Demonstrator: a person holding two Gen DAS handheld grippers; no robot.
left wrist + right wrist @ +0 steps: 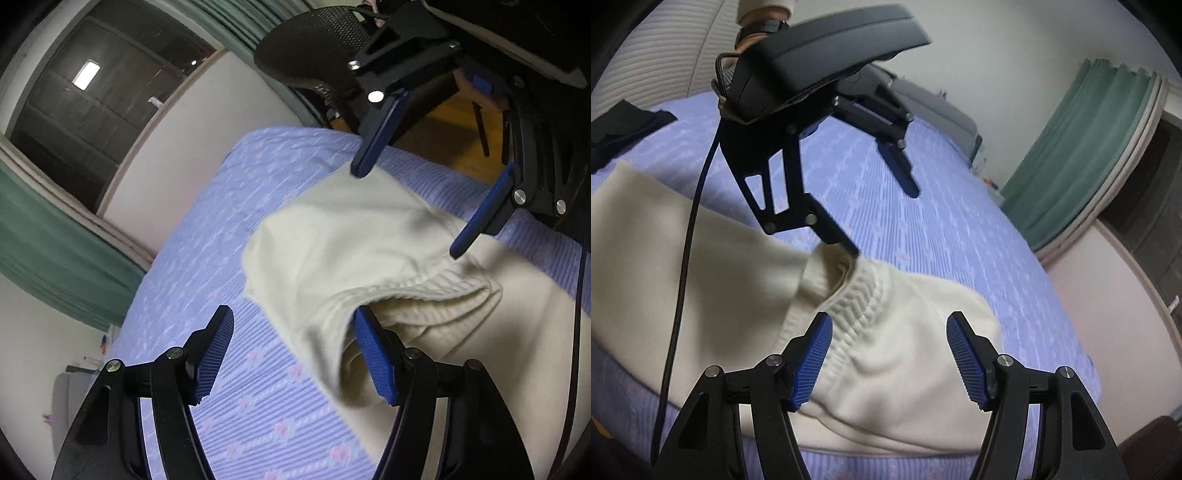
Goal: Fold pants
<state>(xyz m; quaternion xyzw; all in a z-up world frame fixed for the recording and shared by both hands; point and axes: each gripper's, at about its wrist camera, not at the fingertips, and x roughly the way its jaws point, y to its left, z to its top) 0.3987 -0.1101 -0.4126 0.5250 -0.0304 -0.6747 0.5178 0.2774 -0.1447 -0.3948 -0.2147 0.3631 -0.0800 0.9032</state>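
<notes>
Both tongs, left tongs point(295, 354) and right tongs point(890, 358), stand released above the pants point(894, 354) on the bed point(923, 221); the near-left pad may snag the waistband point(424, 284), spoiling the fold.

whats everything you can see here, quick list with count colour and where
pants: one, cream, lying on the bed, ribbed waistband in front of both grippers
bedspread: one, lilac with pink pattern, under the pants
dark cloth: one, black, far corner of the bed
curtain: one in each view, green, beside the window
window: one, dark, on the wall
chair: one, black mesh, beyond the bed
cable: one, black, hanging from the left gripper
left gripper: one, black with blue pads, open, one finger at the waistband
right gripper: one, black with blue pads, open above the pants
</notes>
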